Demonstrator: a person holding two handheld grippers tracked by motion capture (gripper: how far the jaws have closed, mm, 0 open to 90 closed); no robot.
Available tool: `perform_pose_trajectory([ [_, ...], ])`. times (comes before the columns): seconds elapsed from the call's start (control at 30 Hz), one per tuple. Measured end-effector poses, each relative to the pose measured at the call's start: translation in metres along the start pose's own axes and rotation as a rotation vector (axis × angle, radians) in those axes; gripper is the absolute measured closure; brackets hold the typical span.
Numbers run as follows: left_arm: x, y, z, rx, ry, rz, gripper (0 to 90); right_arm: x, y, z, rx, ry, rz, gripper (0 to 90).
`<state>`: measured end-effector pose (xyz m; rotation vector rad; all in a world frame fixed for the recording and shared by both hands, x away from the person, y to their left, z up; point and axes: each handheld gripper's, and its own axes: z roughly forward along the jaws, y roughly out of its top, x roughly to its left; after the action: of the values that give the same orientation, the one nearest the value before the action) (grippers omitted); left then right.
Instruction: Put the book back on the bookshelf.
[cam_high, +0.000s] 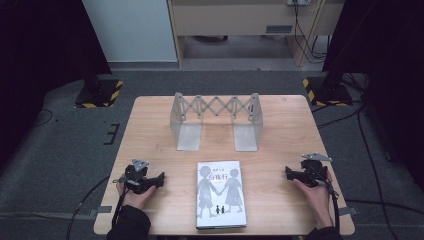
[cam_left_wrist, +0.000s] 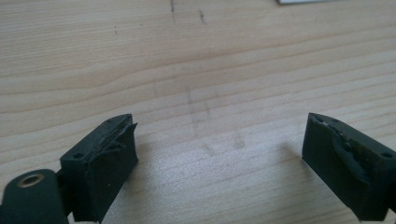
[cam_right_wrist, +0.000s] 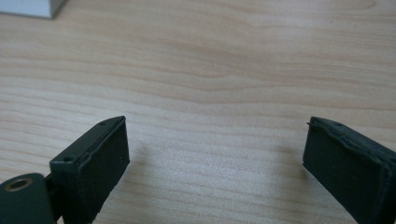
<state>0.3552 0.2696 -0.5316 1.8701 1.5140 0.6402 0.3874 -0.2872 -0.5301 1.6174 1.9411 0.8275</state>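
Note:
A grey-white book with dark child silhouettes on its cover lies flat near the front edge of the wooden table. Behind it stands a grey metal expanding book rack with two flat feet. My left gripper rests on the table to the left of the book, held by a hand, and points right toward it. My right gripper rests to the right of the book and points left. Both stand open over bare wood, as the left gripper and right gripper views show.
Two black stands with yellow-black striped bases sit on the carpet behind the table's far corners. A wooden desk and cables lie farther back. Bare tabletop lies between the book and each gripper.

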Motion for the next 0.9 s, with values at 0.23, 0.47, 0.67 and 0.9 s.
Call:
perform_pose_trajectory([
  [0.23,-0.003,0.005,-0.013,-0.096,-0.036,-0.071,15.5,0.006,0.007,-0.015,-0.077,0.1,0.029,9.4],
  [0.47,-0.007,0.006,-0.022,-0.148,-0.078,-0.11,17.3,0.02,0.015,-0.031,-0.122,0.156,0.012,11.0],
  [0.67,-0.018,0.008,-0.03,-0.199,-0.136,-0.108,18.3,0.031,0.022,-0.042,-0.168,0.185,0.008,12.4],
  [0.9,-0.03,0.009,-0.034,-0.214,-0.16,-0.065,19.5,0.043,0.031,-0.051,-0.192,0.22,0.005,13.3],
])
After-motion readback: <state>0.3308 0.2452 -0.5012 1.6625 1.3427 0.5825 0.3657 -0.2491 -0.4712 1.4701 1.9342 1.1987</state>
